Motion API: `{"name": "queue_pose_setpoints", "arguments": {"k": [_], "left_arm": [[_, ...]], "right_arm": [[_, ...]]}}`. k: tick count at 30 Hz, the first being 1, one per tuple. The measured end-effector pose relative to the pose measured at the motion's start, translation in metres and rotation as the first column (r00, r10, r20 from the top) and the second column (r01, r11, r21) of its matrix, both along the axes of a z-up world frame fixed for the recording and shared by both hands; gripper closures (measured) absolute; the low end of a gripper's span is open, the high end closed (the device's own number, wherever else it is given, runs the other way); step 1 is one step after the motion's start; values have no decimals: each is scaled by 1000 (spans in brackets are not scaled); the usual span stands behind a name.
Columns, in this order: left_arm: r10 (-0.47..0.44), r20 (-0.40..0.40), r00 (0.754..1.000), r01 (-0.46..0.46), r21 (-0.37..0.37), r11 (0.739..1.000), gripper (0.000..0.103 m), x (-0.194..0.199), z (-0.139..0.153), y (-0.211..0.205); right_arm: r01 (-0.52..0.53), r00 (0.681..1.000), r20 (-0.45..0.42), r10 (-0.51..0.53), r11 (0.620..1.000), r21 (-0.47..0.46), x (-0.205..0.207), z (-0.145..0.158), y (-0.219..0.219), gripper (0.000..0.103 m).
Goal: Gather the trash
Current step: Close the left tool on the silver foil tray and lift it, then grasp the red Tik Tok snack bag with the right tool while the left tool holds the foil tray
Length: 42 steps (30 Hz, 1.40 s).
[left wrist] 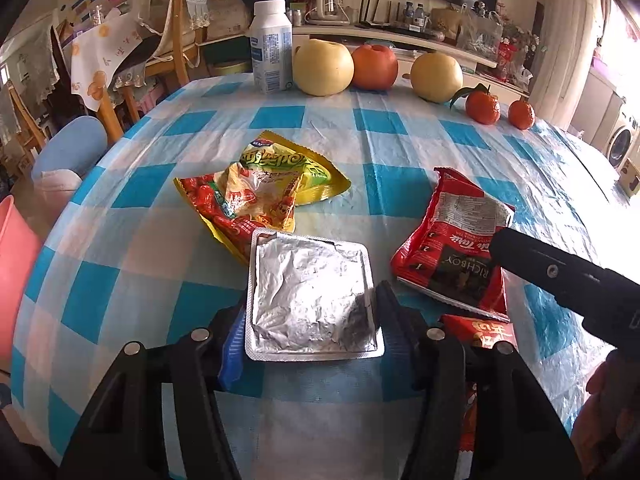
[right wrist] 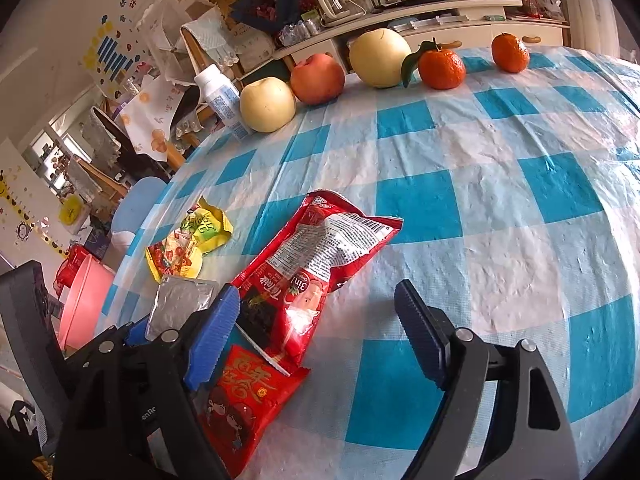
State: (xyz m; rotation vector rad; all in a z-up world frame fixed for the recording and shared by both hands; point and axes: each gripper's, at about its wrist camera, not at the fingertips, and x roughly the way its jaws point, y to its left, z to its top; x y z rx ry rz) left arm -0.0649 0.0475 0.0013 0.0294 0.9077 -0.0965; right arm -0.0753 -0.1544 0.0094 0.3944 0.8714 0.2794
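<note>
Bottle [left wrist: 272, 46], pears [left wrist: 323, 66], apple [left wrist: 375, 66], tangerines [left wrist: 483, 107]

A lived-in home dining room: checked tablecloth [left wrist: 168, 240], cloth-covered chairs [left wrist: 176, 40], washing machine [left wrist: 622, 142], sideboard clutter.

**Legible markings on table items**

Red sachet pack [left wrist: 452, 248], at 3 o'clock of the left wrist view: "RICHBOY" in pale letters on its dark panel, reading upside down; numerals "1", "2", "3" along the red edge; script wording beside them only partly legible. The same pack [right wrist: 316, 268] in the right wrist view shows "3in1" and a barcode at its upper end; the fine print is too small to read.

Small red packet [right wrist: 248, 396], at 6 o'clock: gold Chinese characters, not legible.

Yellow-green wrapper [left wrist: 276, 176], at 11 o'clock: large Chinese characters, not legible.

White bottle [left wrist: 272, 48], at 12 o'clock: label print too small to read.
</note>
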Motion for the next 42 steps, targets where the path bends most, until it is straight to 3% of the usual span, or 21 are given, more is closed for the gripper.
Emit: {"name": "queue_pose_setpoints", "arguments": {"k": [8, 14, 20, 26, 28, 30, 33, 42], "left_arm": [[-26, 0, 1000, 25, -36, 999, 45, -7, 6, 18], [-28, 29, 999, 29, -40, 999, 45, -12, 18, 37], [-29, 49, 998, 32, -59, 998, 45, -11, 24, 53], [-30, 43, 999, 33, -66, 997, 44, -5, 20, 61], [-31, 41, 999, 34, -78, 996, 44, -3, 20, 64], [-35, 40, 999, 38, -88, 995, 44, -1, 20, 66], [-41, 35, 999, 44, -106, 993, 44, 1, 20, 68], [-35, 18, 999, 37, -141, 989, 44, 3, 19, 80]], "right_arm": [[-46, 999, 9, 48, 992, -120, 12, 1, 21, 11], [-136, 990, -17, 138, 943, -304, 27, -2, 55, 8], [-168, 985, -28, 168, 929, -329, 48, -4, 64, 6], [-207, 977, -34, 212, 889, -409, 59, -7, 76, 6], [-204, 977, -31, 210, 888, -413, 60, -6, 75, 11], [-198, 977, -19, 210, 883, -425, 59, -5, 73, 25], [-185, 979, -6, 201, 887, -424, 57, -3, 68, 38], [-162, 982, 28, 185, 913, -374, 50, 2, 56, 58]]}}
